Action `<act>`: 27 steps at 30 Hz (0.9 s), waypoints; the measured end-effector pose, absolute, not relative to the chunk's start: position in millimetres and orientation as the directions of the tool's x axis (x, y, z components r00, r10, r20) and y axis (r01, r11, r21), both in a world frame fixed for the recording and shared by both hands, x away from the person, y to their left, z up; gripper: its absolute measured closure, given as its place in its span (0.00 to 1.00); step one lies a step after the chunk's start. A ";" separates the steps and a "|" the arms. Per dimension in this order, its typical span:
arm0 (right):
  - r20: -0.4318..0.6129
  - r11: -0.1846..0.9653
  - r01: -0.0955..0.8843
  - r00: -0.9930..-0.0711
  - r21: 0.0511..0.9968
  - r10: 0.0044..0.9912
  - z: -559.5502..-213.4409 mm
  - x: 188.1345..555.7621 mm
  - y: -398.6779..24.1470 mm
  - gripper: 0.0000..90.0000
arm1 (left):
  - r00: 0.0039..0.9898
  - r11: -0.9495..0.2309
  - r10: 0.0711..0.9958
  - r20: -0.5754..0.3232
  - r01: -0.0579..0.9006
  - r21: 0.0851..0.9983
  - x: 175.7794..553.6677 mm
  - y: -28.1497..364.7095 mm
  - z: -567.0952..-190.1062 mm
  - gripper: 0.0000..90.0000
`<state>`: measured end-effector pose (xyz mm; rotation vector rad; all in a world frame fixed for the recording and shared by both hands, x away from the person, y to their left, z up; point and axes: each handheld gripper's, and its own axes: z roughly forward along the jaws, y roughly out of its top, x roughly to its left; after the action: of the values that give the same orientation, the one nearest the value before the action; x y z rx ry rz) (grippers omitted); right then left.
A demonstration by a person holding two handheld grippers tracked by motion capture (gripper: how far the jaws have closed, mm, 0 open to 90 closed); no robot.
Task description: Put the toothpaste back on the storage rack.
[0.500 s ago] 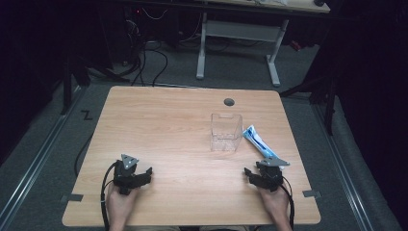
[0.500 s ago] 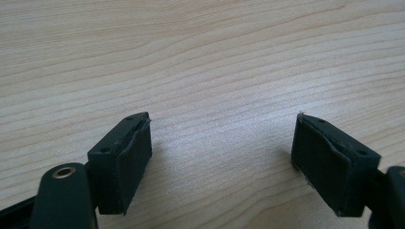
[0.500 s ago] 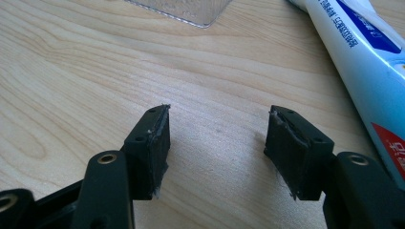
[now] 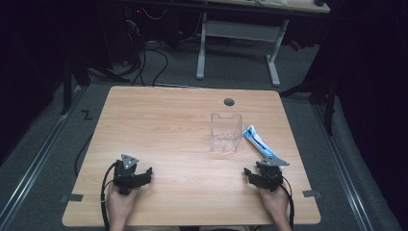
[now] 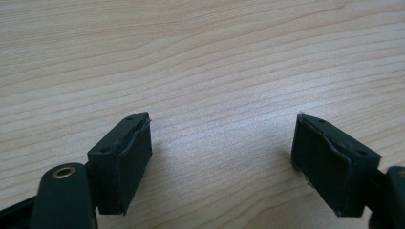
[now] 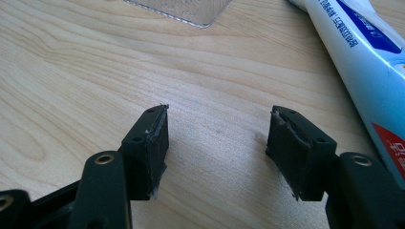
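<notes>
A clear plastic box (image 4: pixel 225 132) stands upright right of the table's middle, its base edge (image 6: pixel 184 10) at the top of the right gripper view. A white and blue tube (image 4: pixel 258 142) lies flat just right of it, and runs down the right side of the right gripper view (image 6: pixel 367 62). My right gripper (image 4: pixel 251 174) rests near the front right, open, nothing between its jaws (image 6: pixel 217 143), just short of the tube's near end. My left gripper (image 4: pixel 144 174) sits at the front left, open over bare wood (image 5: pixel 222 148).
The wooden table (image 4: pixel 159 125) has a round cable hole (image 4: pixel 229 102) near its far edge. Beyond it on the dark floor stand a white desk frame (image 4: pixel 238 33) and loose cables (image 4: pixel 144 57). A rail (image 4: pixel 33 159) runs along the floor at the left.
</notes>
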<state>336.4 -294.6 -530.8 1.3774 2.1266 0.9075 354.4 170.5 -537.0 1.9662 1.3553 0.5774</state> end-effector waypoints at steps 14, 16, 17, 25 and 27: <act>-0.014 0.284 0.624 -0.401 0.728 0.916 -530.8 336.5 -294.5 0.43 | 0.363 -0.235 0.932 -0.015 0.634 0.736 354.4 170.5 -537.0 0.24; -0.016 0.288 0.623 -0.404 0.727 0.915 -530.7 336.4 -294.6 0.42 | 0.364 -0.236 0.931 -0.015 0.634 0.736 354.5 170.6 -536.9 0.24; -0.014 0.287 0.623 -0.405 0.728 0.914 -530.8 336.5 -294.7 0.42 | 0.364 -0.236 0.931 -0.015 0.634 0.736 354.4 170.6 -536.9 0.24; -0.011 0.282 0.626 -0.401 0.727 0.916 -530.8 336.3 -294.4 0.41 | 0.364 -0.236 0.931 -0.015 0.634 0.736 354.4 170.5 -537.0 0.24; -0.009 0.280 0.626 -0.400 0.728 0.917 -530.8 336.3 -294.6 0.41 | 0.366 -0.237 0.931 -0.015 0.634 0.736 354.5 170.6 -537.0 0.24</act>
<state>336.3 -294.6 -530.8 1.3866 2.1263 0.9108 354.5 170.6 -537.0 1.9686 1.3512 0.5755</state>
